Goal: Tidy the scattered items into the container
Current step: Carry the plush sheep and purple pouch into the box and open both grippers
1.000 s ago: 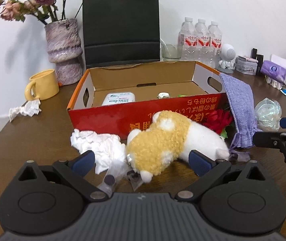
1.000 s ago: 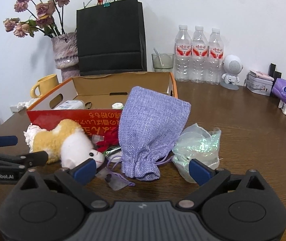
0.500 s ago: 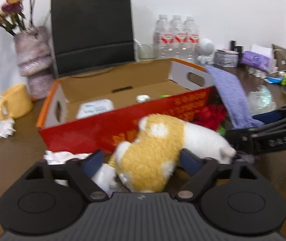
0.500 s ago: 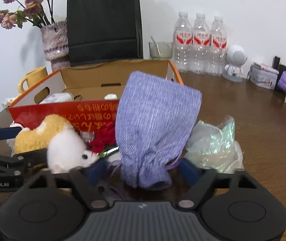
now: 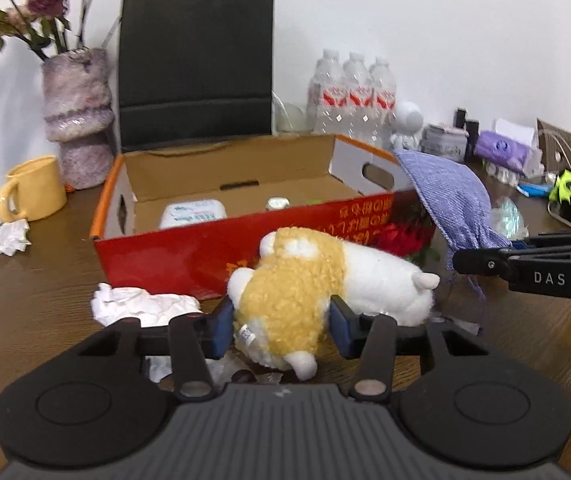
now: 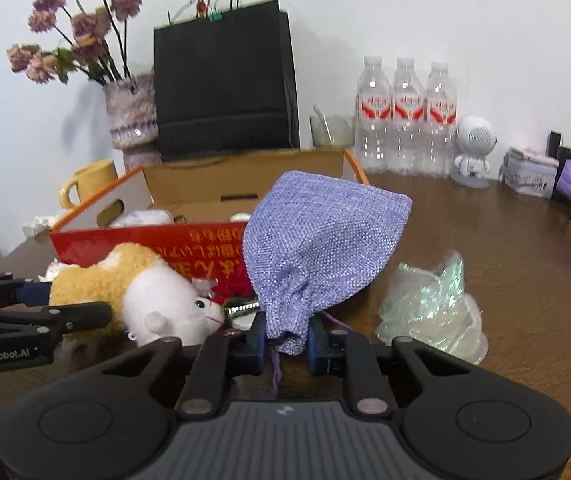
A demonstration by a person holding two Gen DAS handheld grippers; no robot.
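Observation:
A yellow and white plush toy point(image 5: 305, 280) lies in front of the red cardboard box point(image 5: 189, 256). My left gripper point(image 5: 280, 326) is closing, and its blue pads press on the toy's yellow end. A purple woven pouch point(image 6: 317, 240) leans against the box's right corner. My right gripper point(image 6: 287, 340) is closing too, its pads pinching the pouch's gathered neck. A crumpled white tissue point(image 5: 141, 308) lies left of the toy. A red flower point(image 5: 405, 236) is tucked between toy and pouch. An iridescent plastic bag point(image 6: 429, 308) sits right of the pouch.
The open box holds a white packet point(image 5: 193, 214) and a small cap. Behind it stand a black paper bag point(image 5: 197, 68), a vase of dried flowers point(image 5: 79, 120), a yellow mug point(image 5: 31, 188) and three water bottles point(image 6: 405, 120). Small items line the table's right edge.
Both grippers went from wide open to closed: the left onto the plush toy, the right onto the pouch's neck. Both views have drawn a little closer to their objects.

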